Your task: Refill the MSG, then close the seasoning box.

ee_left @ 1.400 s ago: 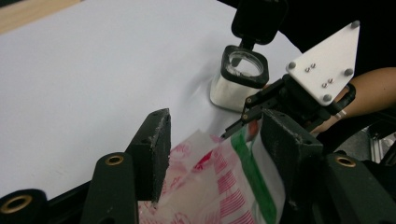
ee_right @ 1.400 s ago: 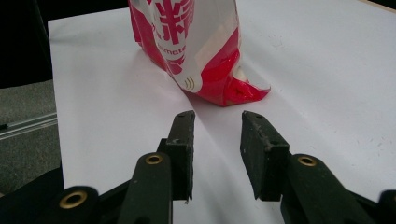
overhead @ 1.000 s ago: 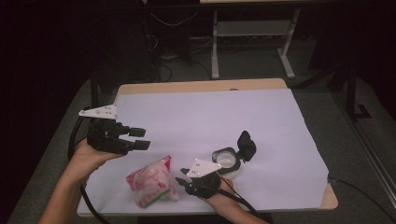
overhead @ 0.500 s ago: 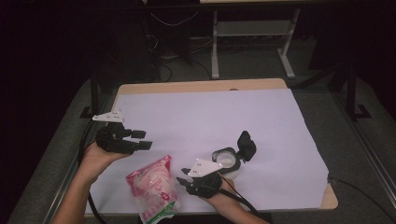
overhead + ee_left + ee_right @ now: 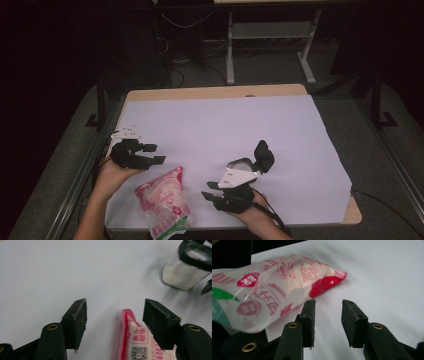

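Bag (image 5: pixel 164 200) lay unopened on the table, jar (image 5: pixel 241 167) lid flipped up; pouring seemingly not started. Left gripper (image 5: pixel 150 154) jaws had just been widening, empty; right gripper (image 5: pixel 210 196) jaws apart, empty.

Most of the white sheet (image 5: pixel 225 125) lay bare, so the whole far half and the right side of the table offered free passage. The obstacles sat along the near edge. The red-and-white bag (image 5: pixel 163 202) lay between the two hands, its bottom end hanging past the table's front edge, with an open strip of sheet on either side of it. The glass jar (image 5: pixel 241 167) with its black lid (image 5: pixel 263 156) flipped up stood just beyond the right gripper (image 5: pixel 210 196), blocking the way straight ahead of that hand. The left gripper (image 5: pixel 154 153) had just been opening its jaws, nothing between them, and bare sheet lay ahead of it.
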The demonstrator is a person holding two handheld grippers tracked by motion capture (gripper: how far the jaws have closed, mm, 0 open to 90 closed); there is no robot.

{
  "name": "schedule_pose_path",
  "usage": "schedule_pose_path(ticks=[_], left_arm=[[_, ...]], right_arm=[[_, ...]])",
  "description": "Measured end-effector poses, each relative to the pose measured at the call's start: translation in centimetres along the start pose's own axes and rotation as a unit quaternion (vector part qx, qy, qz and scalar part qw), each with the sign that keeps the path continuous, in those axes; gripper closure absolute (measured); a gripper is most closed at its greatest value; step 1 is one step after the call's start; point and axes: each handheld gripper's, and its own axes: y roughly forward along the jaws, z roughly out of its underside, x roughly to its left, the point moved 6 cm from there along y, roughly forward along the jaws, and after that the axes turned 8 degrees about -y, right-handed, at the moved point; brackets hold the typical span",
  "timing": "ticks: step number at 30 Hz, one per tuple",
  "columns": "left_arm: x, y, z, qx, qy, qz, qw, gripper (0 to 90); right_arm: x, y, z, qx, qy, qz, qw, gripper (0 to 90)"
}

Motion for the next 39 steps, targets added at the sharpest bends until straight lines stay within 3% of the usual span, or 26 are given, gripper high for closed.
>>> schedule_pose_path(ticks=[3,11,12,19,24,39], left_arm=[[0.1,0.3,0.1,-0.006,0.008,-0.008,0.9999,33.3],[1.2,0.7,0.8,-0.004,-0.006,-0.018,0.9998,30.3],[1.1,0.8,0.8,-0.007,-0.015,-0.016,0.9997,30.1],[1.6,0.8,1.1,-0.003,-0.01,-0.028,0.9996,27.0],[1.9,0.6,1.0,-0.015,-0.015,-0.034,0.9992,24.9],[3.1,1.3,1.9,-0.006,-0.031,-0.039,0.9987,19.7]], right_arm=[[-0.5,-1.4,0.6,-0.002,0.004,-0.003,1.0,63.6],[-1.0,-4.6,2.2,0.009,0.009,-0.024,0.9996,76.6],[-1.1,-4.8,2.4,0.011,0.008,-0.024,0.9996,78.8],[-2.3,-7.2,3.9,0.013,0.02,-0.009,0.9997,89.5],[-3.7,-8.7,5.2,0.015,0.029,0.012,0.9994,89.9],[-9.3,-13.0,7.5,0.011,0.067,0.068,0.9954,89.9]])
